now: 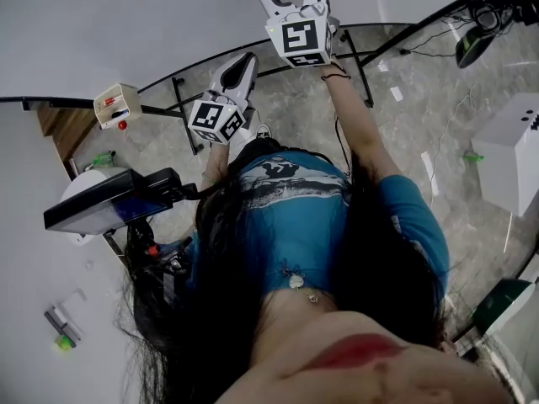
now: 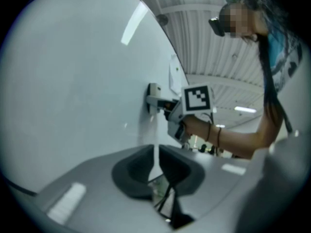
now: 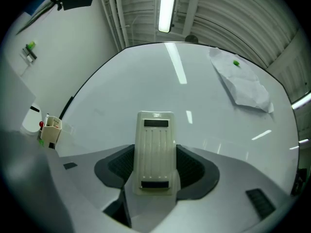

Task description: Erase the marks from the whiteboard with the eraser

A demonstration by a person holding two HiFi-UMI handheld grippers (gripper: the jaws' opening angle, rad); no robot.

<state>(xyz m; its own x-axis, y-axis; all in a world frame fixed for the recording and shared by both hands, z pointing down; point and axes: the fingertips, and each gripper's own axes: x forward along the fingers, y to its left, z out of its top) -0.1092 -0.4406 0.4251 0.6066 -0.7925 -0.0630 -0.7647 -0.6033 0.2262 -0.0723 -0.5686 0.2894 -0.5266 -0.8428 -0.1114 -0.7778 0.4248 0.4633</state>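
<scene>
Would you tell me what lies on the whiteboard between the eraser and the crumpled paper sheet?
Nothing: in the right gripper view, the whiteboard between the eraser, clamped in the right gripper, and the paper sheet is bare, showing only light reflections.

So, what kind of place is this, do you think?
Probably a workshop hall or test lab rather than an office: a ribbed metal ceiling with a tube lamp, a large whiteboard on a stand, and a bare grey floor.

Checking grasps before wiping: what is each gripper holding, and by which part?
Right gripper clamps the eraser by its two long sides, near its rear end. Left gripper holds nothing; its jaws are together.
</scene>
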